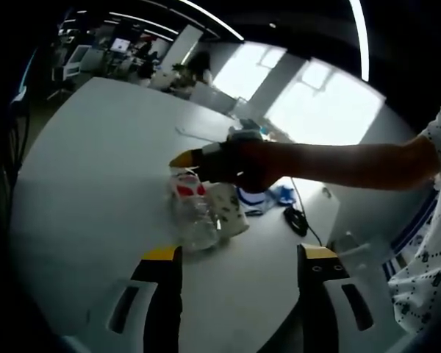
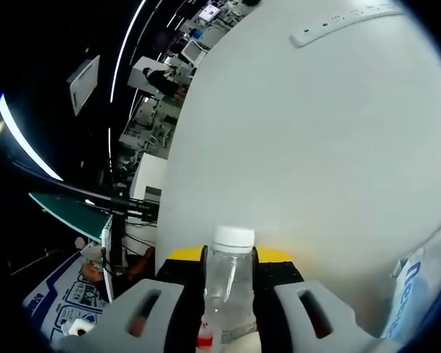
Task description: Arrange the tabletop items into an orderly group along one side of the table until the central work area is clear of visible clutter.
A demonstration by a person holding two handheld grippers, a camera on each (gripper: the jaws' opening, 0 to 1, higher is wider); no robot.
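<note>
Here the right gripper (image 2: 229, 283) is clamped on a clear bottle (image 2: 228, 283), whose neck and white cap (image 2: 233, 237) stand up between the two jaws, above the white table (image 2: 316, 147). In the left gripper view that same gripper (image 1: 206, 163) reaches in from the right over the bottle (image 1: 195, 213) and a cup (image 1: 229, 209) touching it, out on the table away from its edges. The left gripper (image 1: 239, 257) hangs short of them, jaws spread wide and holding nothing.
</note>
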